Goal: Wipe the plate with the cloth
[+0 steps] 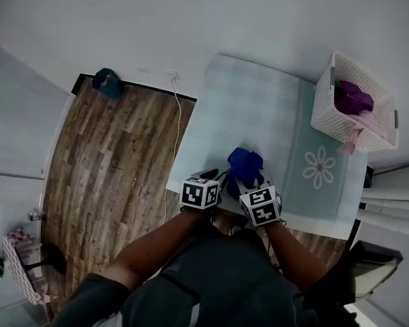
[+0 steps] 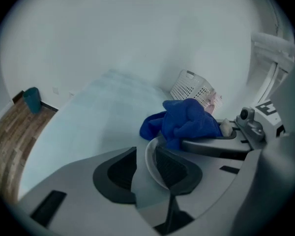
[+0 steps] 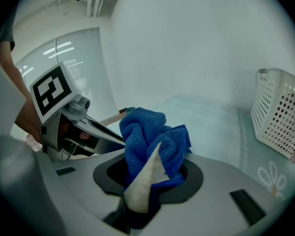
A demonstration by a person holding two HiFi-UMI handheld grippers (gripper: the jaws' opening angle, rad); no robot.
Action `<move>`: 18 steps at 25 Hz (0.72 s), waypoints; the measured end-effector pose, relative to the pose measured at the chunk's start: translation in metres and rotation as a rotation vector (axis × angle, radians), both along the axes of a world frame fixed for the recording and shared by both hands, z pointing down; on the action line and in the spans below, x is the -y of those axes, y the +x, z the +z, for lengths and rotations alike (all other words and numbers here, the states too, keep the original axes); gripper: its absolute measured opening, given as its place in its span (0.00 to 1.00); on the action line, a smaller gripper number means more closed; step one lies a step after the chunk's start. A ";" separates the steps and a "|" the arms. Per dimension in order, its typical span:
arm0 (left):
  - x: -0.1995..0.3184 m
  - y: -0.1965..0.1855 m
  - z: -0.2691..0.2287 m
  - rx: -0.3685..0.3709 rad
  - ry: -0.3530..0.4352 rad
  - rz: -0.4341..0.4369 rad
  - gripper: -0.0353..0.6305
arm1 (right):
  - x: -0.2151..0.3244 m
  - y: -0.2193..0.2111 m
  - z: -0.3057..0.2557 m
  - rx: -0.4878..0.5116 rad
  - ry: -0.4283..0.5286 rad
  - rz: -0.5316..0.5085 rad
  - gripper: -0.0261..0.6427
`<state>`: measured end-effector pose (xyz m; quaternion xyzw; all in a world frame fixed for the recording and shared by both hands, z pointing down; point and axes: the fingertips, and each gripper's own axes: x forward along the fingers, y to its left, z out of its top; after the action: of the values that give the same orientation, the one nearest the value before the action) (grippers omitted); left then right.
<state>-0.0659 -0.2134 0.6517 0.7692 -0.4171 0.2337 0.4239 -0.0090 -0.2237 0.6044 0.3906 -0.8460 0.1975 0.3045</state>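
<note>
The blue cloth hangs bunched over the near edge of the table, just ahead of both grippers. My right gripper is shut on this cloth, and a pale flap shows at the pinch. My left gripper stands open. The rim of the white plate lies between its jaws, against the right pad, with a gap to the left pad. In the left gripper view the cloth rests over the plate's far side. From above, the two grippers sit side by side, left gripper and right gripper.
A white perforated basket with purple and pink clothes stands at the table's far right corner. The pale tablecloth has a flower print. On the wood floor to the left lie a teal object and a white cable.
</note>
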 end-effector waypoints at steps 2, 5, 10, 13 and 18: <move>-0.002 0.005 0.004 -0.038 -0.036 0.035 0.22 | -0.001 -0.005 0.009 -0.019 -0.015 -0.019 0.25; -0.005 0.012 0.011 -0.066 -0.076 0.097 0.22 | -0.002 -0.009 0.017 -0.031 -0.028 -0.040 0.25; -0.007 0.013 0.019 -0.069 -0.115 0.160 0.21 | -0.005 -0.010 0.027 -0.028 -0.054 -0.043 0.25; -0.004 0.016 0.010 -0.094 -0.118 0.177 0.16 | -0.004 -0.012 0.032 -0.033 -0.068 -0.043 0.25; -0.004 0.015 0.011 -0.111 -0.148 0.158 0.14 | -0.002 -0.020 0.042 -0.105 -0.083 -0.084 0.25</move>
<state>-0.0508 -0.2095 0.6625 0.7782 -0.3127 0.2535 0.4821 -0.0286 -0.2216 0.6463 0.3517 -0.8356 0.1985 0.3725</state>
